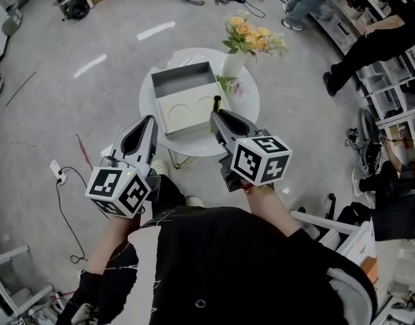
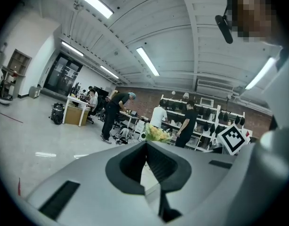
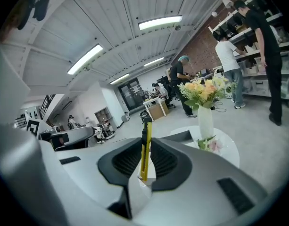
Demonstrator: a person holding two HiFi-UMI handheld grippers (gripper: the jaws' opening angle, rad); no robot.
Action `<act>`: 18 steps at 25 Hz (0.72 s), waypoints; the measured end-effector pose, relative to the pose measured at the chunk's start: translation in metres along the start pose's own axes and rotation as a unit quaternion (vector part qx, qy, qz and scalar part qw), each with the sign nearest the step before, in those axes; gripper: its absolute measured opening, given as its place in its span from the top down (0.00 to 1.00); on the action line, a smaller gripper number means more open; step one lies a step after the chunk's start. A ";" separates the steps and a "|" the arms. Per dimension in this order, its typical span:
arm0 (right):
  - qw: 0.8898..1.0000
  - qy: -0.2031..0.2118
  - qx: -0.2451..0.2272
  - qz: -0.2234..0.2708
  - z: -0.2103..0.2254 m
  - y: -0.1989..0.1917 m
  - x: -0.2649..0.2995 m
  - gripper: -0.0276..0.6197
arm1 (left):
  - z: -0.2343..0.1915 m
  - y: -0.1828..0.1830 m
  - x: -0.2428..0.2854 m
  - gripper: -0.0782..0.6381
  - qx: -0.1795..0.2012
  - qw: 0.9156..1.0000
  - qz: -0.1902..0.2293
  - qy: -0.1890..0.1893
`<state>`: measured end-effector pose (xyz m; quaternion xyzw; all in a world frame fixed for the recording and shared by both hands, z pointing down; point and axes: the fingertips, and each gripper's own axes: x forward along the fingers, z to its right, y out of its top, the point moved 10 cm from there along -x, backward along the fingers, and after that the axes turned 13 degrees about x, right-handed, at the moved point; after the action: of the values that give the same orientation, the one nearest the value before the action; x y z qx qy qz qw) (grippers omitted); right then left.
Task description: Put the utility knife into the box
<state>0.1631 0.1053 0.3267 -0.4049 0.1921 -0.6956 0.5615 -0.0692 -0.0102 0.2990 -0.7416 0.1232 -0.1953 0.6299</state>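
The yellow utility knife [image 3: 144, 150] is clenched by the right gripper [image 1: 217, 112] at the box's [image 1: 185, 116] three o'clock; the left gripper [image 2: 146, 144] is closed on nothing.

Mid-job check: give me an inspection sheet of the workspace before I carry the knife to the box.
Surface: round white table, mostly taken up.
Job's things: utility knife upright in the right claw; box open on the table, nothing visible inside.
Clutter: vase of flowers beside the box.
Grippers: right claw shut on the knife; left claw shut, empty.
Cables: power strip and cord on the floor, left.
Surroundings: people standing at right.
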 end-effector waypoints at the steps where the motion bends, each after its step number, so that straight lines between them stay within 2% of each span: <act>1: 1.000 -0.002 -0.001 0.001 -0.002 0.003 0.006 0.86 | -0.007 0.002 0.003 0.88 0.000 1.000 0.002 -0.001; 8: 1.000 -0.024 0.003 0.013 -0.015 0.024 0.056 0.86 | -0.066 0.023 0.034 0.88 0.000 1.000 0.005 -0.010; 18: 0.997 -0.050 0.005 0.051 -0.044 0.063 0.129 0.86 | -0.154 0.067 0.084 0.88 0.009 0.998 0.026 -0.049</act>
<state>0.1634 -0.0420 0.2998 -0.4261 0.1807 -0.6462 0.6069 -0.0590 -0.1947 0.2646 -0.7411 0.1093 -0.1434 0.6467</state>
